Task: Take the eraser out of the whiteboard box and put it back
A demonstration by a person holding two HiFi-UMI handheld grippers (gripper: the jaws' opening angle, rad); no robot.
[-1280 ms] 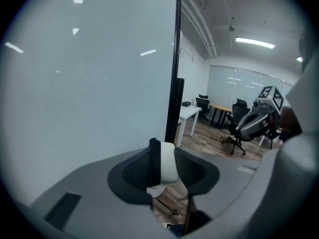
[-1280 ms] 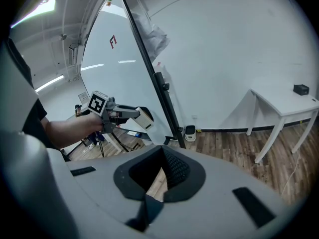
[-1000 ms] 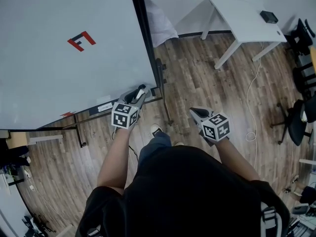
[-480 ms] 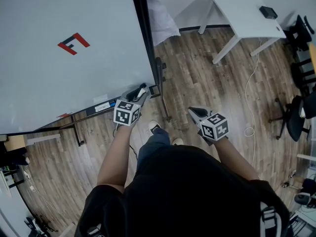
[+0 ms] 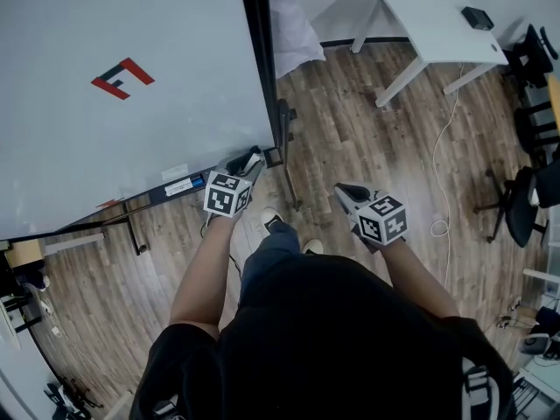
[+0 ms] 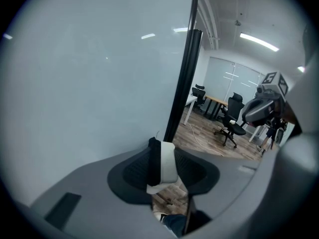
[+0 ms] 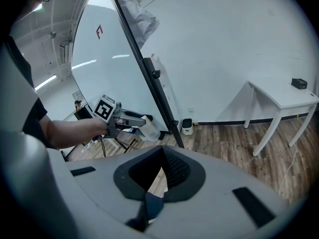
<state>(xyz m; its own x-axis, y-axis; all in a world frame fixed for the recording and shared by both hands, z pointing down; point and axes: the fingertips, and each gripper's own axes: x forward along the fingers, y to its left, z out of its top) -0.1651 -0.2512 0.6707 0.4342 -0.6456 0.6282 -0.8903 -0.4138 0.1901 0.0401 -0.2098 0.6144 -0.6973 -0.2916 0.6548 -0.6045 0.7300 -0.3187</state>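
The eraser (image 6: 164,164), white with a black felt side, is clamped between the jaws of my left gripper (image 6: 162,153). In the head view that gripper (image 5: 248,163) holds the eraser (image 5: 253,158) at the lower right corner of the whiteboard (image 5: 131,129), just above the dark tray (image 5: 179,185) along its bottom edge. From the right gripper view, the eraser (image 7: 148,129) sticks out of the left gripper's tips beside the black frame post (image 7: 159,103). My right gripper (image 5: 351,193) hangs over the wooden floor to the right, jaws together with nothing in them.
A white table (image 5: 429,24) with a small black device (image 5: 477,17) stands at the back right. Black office chairs (image 5: 529,208) line the right edge, and a white cable (image 5: 446,173) runs across the floor. The whiteboard's stand legs (image 5: 289,160) reach over the floor.
My left gripper, still holding the eraser, has edged slightly toward the whiteboard's lower right corner. The right gripper has barely moved.
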